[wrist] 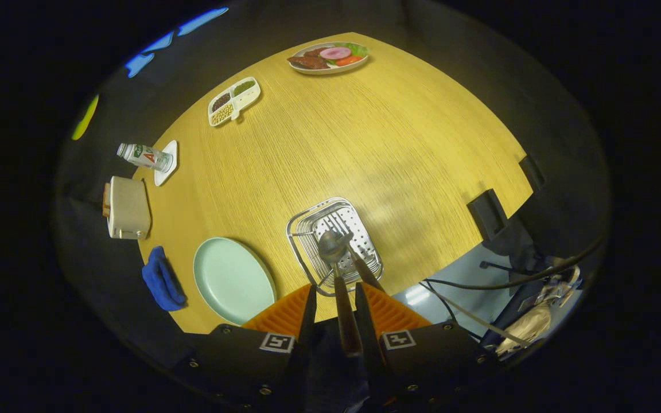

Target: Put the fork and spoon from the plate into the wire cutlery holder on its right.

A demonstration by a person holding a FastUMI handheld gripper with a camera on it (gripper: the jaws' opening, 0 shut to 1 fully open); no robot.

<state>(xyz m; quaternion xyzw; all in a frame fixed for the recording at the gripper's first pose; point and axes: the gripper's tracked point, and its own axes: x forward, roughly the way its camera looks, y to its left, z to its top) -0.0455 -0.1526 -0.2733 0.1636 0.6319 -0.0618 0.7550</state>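
Gripper [335, 312] clamps the spoon [336, 269] by its handle, bowl pointing ahead over the wire cutlery holder [307, 226]; fork [353, 252] already inside.

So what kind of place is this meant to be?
It looks like a mock dining setup: a wooden table laid with a plate of food, a wire cutlery holder and a toaster. The gripper holds a spoon and a fork over the holder.
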